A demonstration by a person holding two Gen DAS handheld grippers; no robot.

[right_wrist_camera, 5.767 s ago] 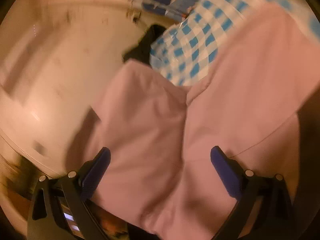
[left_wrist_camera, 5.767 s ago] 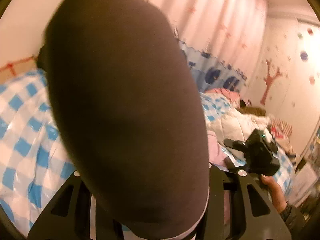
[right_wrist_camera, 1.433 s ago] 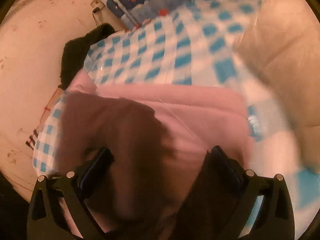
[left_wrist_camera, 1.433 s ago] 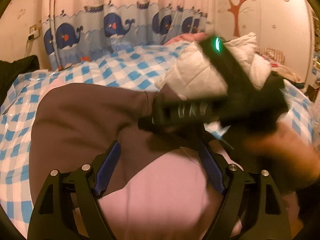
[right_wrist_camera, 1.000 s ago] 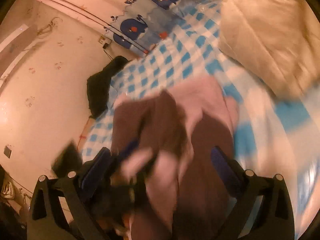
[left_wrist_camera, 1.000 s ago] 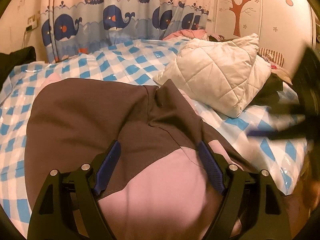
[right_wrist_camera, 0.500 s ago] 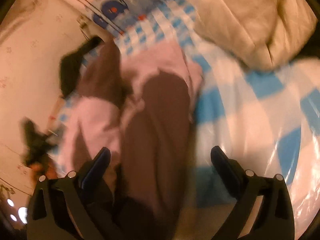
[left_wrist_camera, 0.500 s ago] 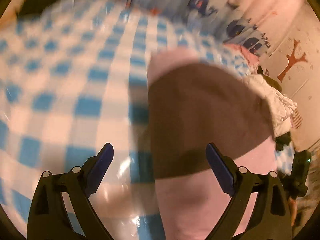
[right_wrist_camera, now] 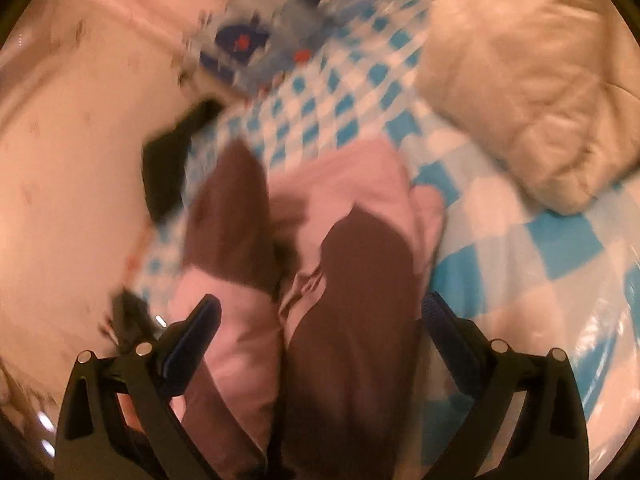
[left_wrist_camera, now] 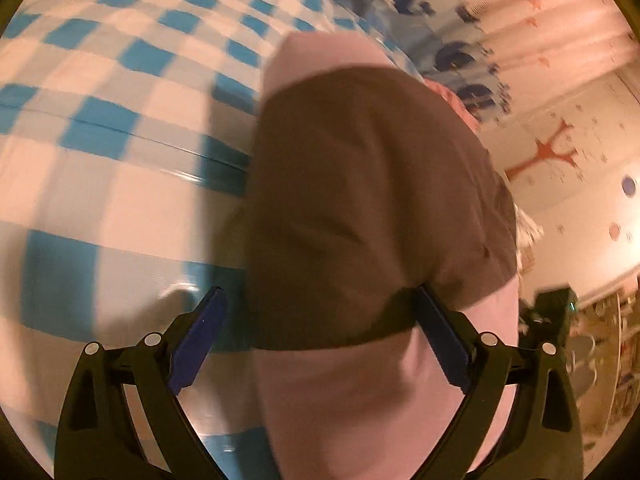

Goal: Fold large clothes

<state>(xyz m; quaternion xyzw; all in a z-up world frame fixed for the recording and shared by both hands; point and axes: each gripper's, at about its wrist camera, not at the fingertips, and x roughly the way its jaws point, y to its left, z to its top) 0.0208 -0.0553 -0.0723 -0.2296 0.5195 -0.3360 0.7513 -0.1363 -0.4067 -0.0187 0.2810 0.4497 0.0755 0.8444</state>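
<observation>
Bed's got a blue-and-white checked sheet point(left_wrist_camera: 100, 184) with a whale curtain point(right_wrist_camera: 256, 40) behind it and a cream quilted pillow point(right_wrist_camera: 532, 92) off to the side. The pink-and-brown garment point(right_wrist_camera: 356, 280) lies on the sheet folded into a long strip, its long axis running from the grippers away toward the curtain. Left gripper point(left_wrist_camera: 320, 348) is spread wide over the near end, not pinching it, and the right gripper point(right_wrist_camera: 320, 344) is also wide apart above the cloth, gripping nothing.
</observation>
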